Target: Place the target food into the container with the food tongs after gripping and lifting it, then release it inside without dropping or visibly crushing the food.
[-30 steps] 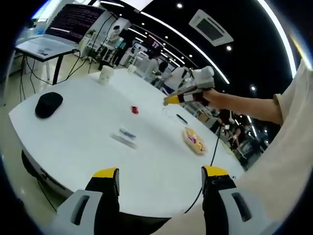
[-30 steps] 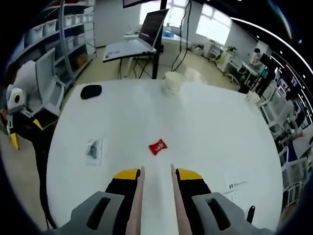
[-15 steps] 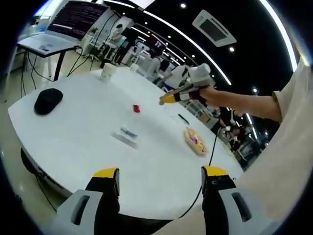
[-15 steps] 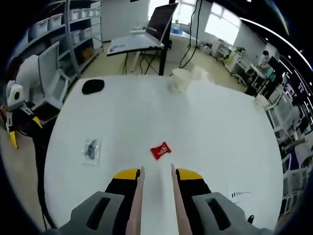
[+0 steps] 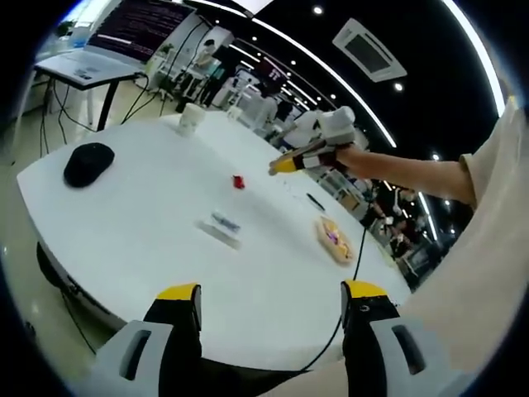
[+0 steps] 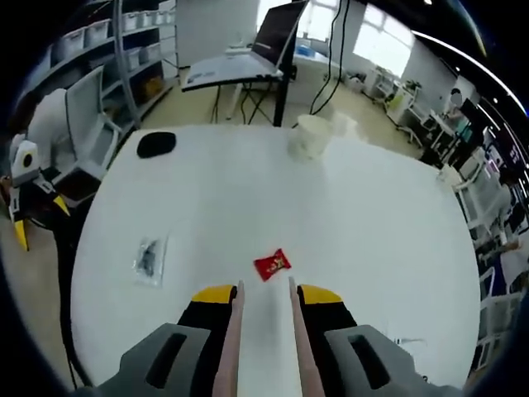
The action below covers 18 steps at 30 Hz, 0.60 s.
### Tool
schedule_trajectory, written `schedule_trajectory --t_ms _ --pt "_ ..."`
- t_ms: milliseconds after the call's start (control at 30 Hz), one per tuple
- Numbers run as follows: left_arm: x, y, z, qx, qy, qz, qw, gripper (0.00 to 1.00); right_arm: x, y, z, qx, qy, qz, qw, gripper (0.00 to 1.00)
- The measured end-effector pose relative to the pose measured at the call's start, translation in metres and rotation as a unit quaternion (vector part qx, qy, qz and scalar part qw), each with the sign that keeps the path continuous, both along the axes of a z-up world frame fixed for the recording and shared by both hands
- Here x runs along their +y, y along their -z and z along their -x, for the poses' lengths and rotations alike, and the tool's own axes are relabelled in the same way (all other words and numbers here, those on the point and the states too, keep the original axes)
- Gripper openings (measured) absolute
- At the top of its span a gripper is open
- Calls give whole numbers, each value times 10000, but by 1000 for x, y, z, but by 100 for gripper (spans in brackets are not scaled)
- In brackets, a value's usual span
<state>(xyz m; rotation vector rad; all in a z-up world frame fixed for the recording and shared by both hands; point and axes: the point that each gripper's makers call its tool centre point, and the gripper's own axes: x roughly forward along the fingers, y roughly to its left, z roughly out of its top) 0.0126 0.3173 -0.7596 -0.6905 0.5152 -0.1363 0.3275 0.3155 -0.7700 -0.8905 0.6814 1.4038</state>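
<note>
Right gripper view: food tongs (image 6: pixel 263 331), slightly parted and holding nothing, hover near red food packet (image 6: pixel 271 265), apparently candy.

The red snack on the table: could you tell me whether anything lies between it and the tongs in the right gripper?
Nothing visible does. The red snack lies on bare white table just ahead of the tongs; the clear packet sits off to the side.

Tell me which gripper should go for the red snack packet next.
Right. The right gripper holds the tongs, whose tips sit just short of the red packet. The left gripper is open, without tongs, well back from it.
</note>
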Motion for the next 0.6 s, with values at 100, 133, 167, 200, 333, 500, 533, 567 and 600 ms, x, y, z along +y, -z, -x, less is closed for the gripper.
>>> schedule_trajectory --t_ms 100,133,167,200,333,500,533,567,600 --pt "3 3 2 31 -46 18 10000 68 4 2 -1 3 -64 34 10000 28" --pt "4 3 2 44 -67 27 10000 68 5 2 -1 3 -84 47 10000 28" --pt "4 4 3 55 -80 35 9999 68 7 3 -1 4 -114 58 9999 28" --pt "5 4 3 67 -95 45 9999 68 8 4 -1 5 -130 68 9999 28" --pt "7 7 2 91 -133 78 9998 68 13 5 -3 14 -156 76 9998 28" --pt "9 10 1 120 -175 130 9997 68 17 9 -6 55 -122 77 9999 28" --pt "9 9 1 120 -178 137 9997 68 17 9 -6 54 -133 88 9999 28" --pt "9 9 1 121 -176 142 9997 68 18 11 -7 56 -146 97 9998 28" --pt "9 10 0 130 -170 153 9997 69 20 13 -7 60 -146 103 9998 28"
